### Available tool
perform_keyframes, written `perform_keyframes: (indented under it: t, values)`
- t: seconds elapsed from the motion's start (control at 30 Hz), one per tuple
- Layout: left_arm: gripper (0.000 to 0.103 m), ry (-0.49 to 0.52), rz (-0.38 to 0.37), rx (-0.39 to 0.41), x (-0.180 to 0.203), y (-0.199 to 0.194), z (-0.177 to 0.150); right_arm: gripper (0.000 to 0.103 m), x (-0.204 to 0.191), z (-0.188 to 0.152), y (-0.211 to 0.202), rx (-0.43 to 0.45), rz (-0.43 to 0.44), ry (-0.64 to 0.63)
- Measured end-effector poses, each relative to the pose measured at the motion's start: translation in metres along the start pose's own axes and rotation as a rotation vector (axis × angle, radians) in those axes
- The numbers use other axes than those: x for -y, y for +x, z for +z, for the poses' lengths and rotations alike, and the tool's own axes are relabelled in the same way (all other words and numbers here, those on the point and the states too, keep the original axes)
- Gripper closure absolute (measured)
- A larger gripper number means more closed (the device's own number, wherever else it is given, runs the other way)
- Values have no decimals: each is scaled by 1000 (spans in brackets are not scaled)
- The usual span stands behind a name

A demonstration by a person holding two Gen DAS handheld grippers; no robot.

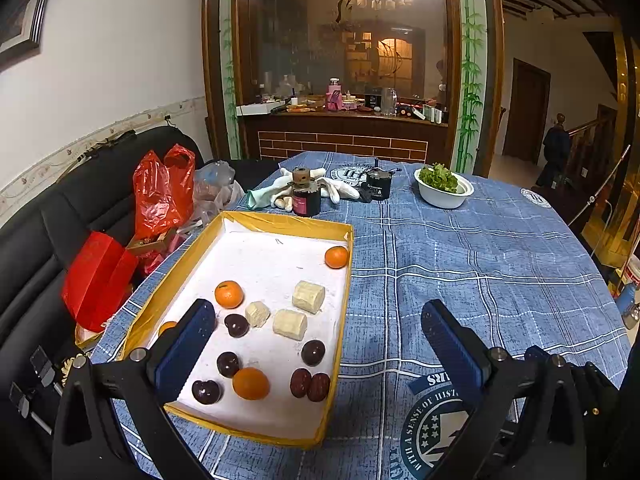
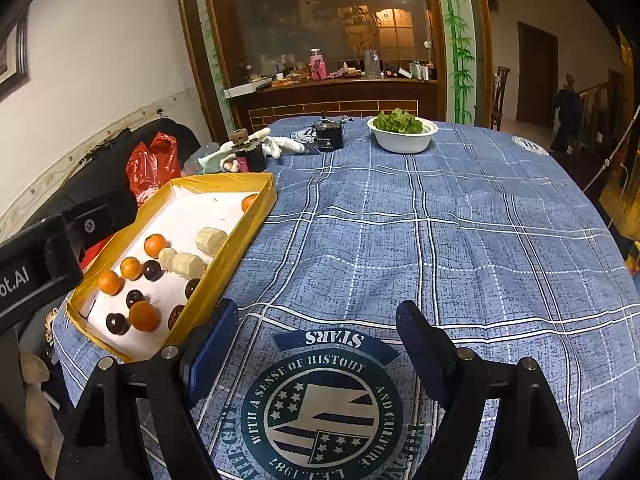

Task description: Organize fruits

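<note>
A yellow-walled box (image 1: pixel 346 280) with a white floor lies on the blue checked tablecloth; it also shows in the right wrist view (image 2: pixel 224 276). It holds several oranges (image 1: pixel 251 383), several dark plums (image 1: pixel 313 352), two red dates (image 1: pixel 310 385) and three pale cut sugarcane pieces (image 1: pixel 308 297). My left gripper (image 1: pixel 320 340) is open and empty above the box's near right part. My right gripper (image 2: pixel 318 340) is open and empty over the cloth, right of the box. The oranges (image 2: pixel 144 315) and plums (image 2: pixel 117 323) also show in the right wrist view.
A white bowl of greens (image 1: pixel 442 190) stands at the back of the table. A dark jar (image 1: pixel 306 198), a black can (image 1: pixel 378 185) and white gloves (image 1: pixel 338 189) lie behind the box. Red plastic bags (image 1: pixel 162 192) sit on a black sofa at left.
</note>
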State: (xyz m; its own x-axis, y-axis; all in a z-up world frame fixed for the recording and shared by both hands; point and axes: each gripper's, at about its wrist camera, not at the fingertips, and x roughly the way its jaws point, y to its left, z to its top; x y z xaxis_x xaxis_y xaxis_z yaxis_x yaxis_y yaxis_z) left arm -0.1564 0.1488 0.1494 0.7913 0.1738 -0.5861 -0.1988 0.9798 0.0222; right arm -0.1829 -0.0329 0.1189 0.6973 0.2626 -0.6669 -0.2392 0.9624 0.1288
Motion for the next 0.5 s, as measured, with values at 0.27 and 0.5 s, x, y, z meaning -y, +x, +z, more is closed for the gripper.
perform_keyframes:
  t: [0.27,0.5]
  values:
    - [0,-2,16,41,-1,-21,-2,15,-4,-3,-13,28,0,-10]
    - [0,5,27,92,0,-42,-4,15,-6,-6,-28,61,8,-13]
